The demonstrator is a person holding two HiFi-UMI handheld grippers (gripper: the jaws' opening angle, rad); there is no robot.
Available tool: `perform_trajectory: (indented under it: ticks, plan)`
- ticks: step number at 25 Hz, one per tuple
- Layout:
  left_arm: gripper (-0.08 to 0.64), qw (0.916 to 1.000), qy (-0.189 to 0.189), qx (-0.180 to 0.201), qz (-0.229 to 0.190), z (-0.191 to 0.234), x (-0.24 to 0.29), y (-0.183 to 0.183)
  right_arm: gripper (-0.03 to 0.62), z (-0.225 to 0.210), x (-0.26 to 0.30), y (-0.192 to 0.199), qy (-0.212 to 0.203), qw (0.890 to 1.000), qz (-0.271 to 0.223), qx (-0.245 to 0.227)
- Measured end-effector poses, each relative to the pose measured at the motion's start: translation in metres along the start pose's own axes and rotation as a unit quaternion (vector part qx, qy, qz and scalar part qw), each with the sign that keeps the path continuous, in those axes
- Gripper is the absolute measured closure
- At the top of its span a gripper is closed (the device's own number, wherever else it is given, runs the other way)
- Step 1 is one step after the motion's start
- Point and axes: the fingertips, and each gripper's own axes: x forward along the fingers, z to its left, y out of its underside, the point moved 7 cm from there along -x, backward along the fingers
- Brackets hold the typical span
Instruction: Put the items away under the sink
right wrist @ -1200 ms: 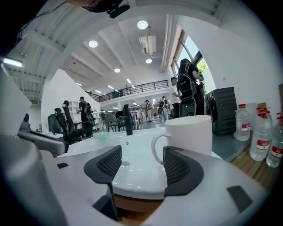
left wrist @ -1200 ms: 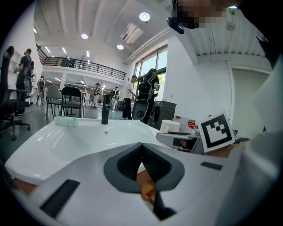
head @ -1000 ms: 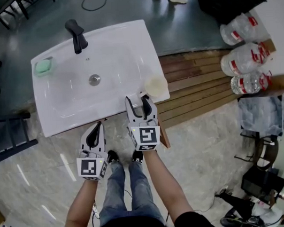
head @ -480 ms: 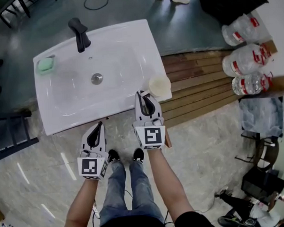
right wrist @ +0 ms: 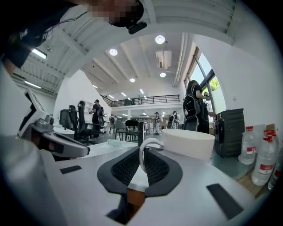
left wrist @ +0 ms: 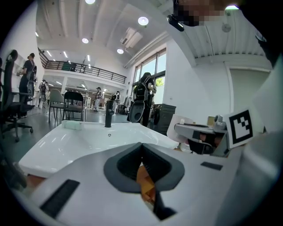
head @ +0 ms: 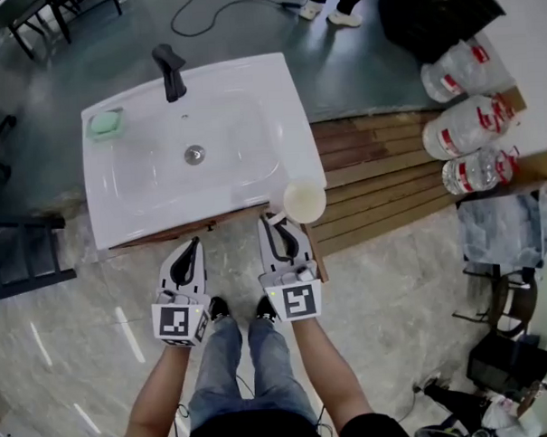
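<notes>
A white cup [head: 304, 202] hangs just past the near right corner of the white sink [head: 102, 225]. My right gripper [head: 278, 226] is shut on the cup's thin loop handle [right wrist: 146, 152]; its jaws have just been closing on it. In the right gripper view the cup's body [right wrist: 188, 142] stands right of the pads. My left gripper [head: 189, 248] hovers in front of the sink's near edge, shut with nothing in it. In the left gripper view its dark pads [left wrist: 132, 161] meet, with the basin [left wrist: 88, 141] ahead.
A black faucet [head: 168, 59] and a green soap [head: 106, 124] sit at the sink's far side. The brown cabinet front [head: 201, 227] shows under the near rim. A wooden slat platform [head: 380, 172] lies to the right, with large water bottles [head: 464, 128] beyond it.
My right gripper has shut on the cup's handle and drawn the cup off the sink's corner toward me. The left gripper has shifted only slightly.
</notes>
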Motion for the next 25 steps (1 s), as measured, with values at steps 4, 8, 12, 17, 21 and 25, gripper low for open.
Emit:
perform_trajectory:
  ticks: [4,8,12,17,21,25]
  plan:
    - [0.554,0.9998,0.005,0.003,-0.019,-0.008,-0.014,0.017,0.552,0.025,-0.036,0.013,-0.017,1.0,-0.004,-0.004]
    - [0.555,0.9993,0.016,0.005,-0.032,-0.018,-0.018,0.057,0.552,0.047,-0.063,0.05,-0.036,0.999,-0.013,-0.014]
    - [0.555,0.9992,0.023,0.001,-0.033,-0.019,-0.011,0.112,0.552,0.062,-0.079,0.118,-0.061,0.998,0.021,-0.028]
    - [0.555,0.9989,0.022,0.011,-0.041,-0.006,0.012,0.186,0.551,0.064,-0.077,0.212,-0.072,0.996,0.03,-0.033]
    - [0.555,0.9987,0.019,0.007,-0.046,0.005,0.035,0.237,0.551,0.051,-0.061,0.279,-0.071,0.996,0.046,-0.04]
    - [0.555,0.9984,0.02,0.017,-0.05,0.011,0.053,0.269,0.551,0.036,-0.031,0.33,-0.069,0.995,0.053,-0.048]
